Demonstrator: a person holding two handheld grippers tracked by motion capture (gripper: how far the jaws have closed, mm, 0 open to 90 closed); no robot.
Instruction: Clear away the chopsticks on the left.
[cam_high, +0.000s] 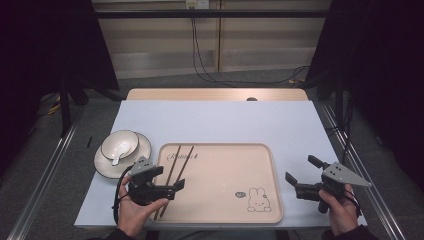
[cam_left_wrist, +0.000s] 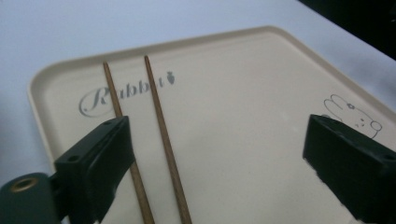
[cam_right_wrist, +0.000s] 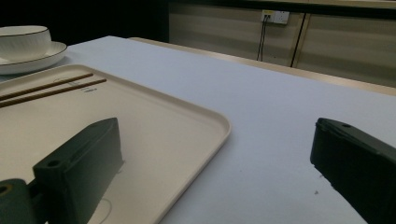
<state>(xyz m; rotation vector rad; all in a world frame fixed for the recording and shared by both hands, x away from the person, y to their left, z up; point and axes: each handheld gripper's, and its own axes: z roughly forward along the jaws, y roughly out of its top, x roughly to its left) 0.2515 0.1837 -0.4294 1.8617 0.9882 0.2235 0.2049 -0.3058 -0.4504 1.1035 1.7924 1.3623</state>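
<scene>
A beige tray (cam_high: 225, 170) with a rabbit print lies at the table's front middle. Two brown chopsticks (cam_high: 175, 170) rest side by side on its left part. My left gripper (cam_high: 170, 181) hovers low over the tray's left front corner, open, its jaws straddling the near ends of the chopsticks (cam_left_wrist: 162, 122) without touching them. My right gripper (cam_high: 302, 169) is open above the bare table just right of the tray, nothing between its jaws. From the right gripper view I see the tray (cam_right_wrist: 140, 121) and the chopsticks (cam_right_wrist: 51, 85) beyond it.
A white bowl (cam_high: 120, 144) with a spoon (cam_high: 116, 157) sits on a white plate (cam_high: 102, 165) left of the tray. The pale blue table top (cam_high: 215, 120) stretches behind the tray. Cables hang by the back wall.
</scene>
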